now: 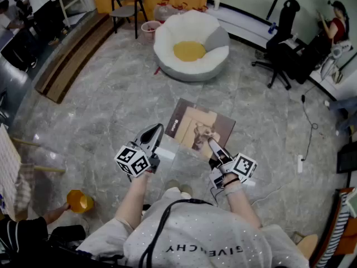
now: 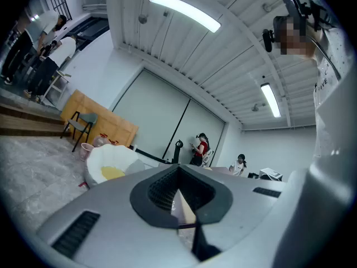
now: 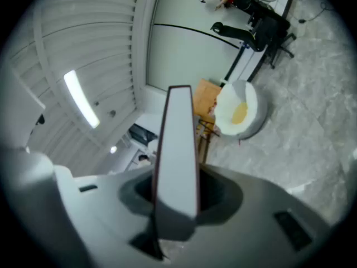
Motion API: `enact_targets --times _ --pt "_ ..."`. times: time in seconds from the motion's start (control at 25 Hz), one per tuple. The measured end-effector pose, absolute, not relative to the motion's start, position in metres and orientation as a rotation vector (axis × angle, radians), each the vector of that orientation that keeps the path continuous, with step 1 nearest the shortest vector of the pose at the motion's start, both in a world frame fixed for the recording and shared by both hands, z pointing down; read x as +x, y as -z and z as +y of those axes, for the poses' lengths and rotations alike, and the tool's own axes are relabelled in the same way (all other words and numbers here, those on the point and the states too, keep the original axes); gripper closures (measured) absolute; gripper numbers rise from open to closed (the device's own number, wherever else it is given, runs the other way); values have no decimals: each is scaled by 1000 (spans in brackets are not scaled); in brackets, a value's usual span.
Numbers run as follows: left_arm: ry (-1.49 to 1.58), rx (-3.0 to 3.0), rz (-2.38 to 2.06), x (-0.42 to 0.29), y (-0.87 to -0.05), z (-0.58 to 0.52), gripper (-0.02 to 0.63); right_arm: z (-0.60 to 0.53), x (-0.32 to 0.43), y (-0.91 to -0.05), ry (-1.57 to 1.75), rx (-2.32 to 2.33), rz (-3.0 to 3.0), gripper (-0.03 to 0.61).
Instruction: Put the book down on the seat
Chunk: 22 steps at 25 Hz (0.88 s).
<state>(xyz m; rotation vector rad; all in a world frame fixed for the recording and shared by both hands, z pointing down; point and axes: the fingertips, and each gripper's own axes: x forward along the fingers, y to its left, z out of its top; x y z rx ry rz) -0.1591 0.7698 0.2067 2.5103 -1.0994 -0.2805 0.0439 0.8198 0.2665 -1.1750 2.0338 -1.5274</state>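
Marble floor [image 1: 111, 99] runs to a white round seat [image 1: 167, 43] with a yellow centre. Well short of it, the brown book [image 1: 201, 124] hangs clamped at its near edge between the half-parted jaws of the right gripper [image 1: 212, 144]; the left gripper [image 1: 159, 130], jaws nearly together, pinches its spine edge.

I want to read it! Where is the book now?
In the head view, the book is mid-frame above the floor, its near edge clamped in the right gripper, well short of the white round seat.
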Motion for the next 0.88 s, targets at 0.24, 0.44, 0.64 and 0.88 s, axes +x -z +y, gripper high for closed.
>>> enact_targets --times 0.24,0.44,0.64,0.88 --pt "288 2506 -1096 -157 -208 772 591 820 45 -267 1513 -1193 2032 425" --pt "289 2480 -1106 -159 -212 774 591 820 42 -266 1513 -1179 2016 425" --pt "284 2465 -1122 -148 -222 780 591 823 54 -270 1512 -1162 2011 425" --pt "285 2445 -1139 -149 -230 780 591 817 59 -264 1455 -1115 2055 425"
